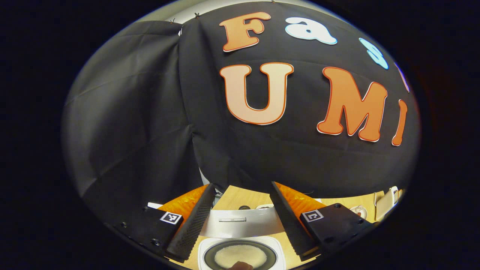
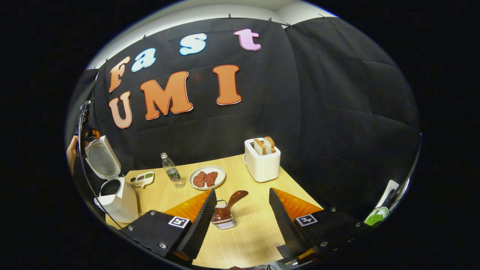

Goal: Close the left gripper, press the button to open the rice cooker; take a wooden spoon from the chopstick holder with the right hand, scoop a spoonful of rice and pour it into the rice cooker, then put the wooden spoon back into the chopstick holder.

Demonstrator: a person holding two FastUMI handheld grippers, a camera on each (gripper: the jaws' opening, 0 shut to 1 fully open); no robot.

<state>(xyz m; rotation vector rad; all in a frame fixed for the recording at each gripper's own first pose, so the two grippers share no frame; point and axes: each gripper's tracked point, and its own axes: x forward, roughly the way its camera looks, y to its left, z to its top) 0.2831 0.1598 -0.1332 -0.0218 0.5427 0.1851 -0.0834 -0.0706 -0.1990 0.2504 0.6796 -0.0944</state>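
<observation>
In the right gripper view the right gripper (image 2: 240, 221) stands wide open above bare table (image 2: 240, 240), with free wood between its fingers up to the chopstick holder (image 2: 224, 221), where the wooden spoon (image 2: 234, 200) leans out to the right. Beyond, the plate (image 2: 207, 177), bottle (image 2: 171, 170) and toaster (image 2: 262, 159) stand apart, with open lanes between them. At the left edge the rice cooker (image 2: 112, 198) stands with its raised lid (image 2: 102, 157) blocking passage behind it. In the left gripper view the left gripper (image 1: 242, 221) hangs open over the cooker's uncovered pot (image 1: 240, 255).
</observation>
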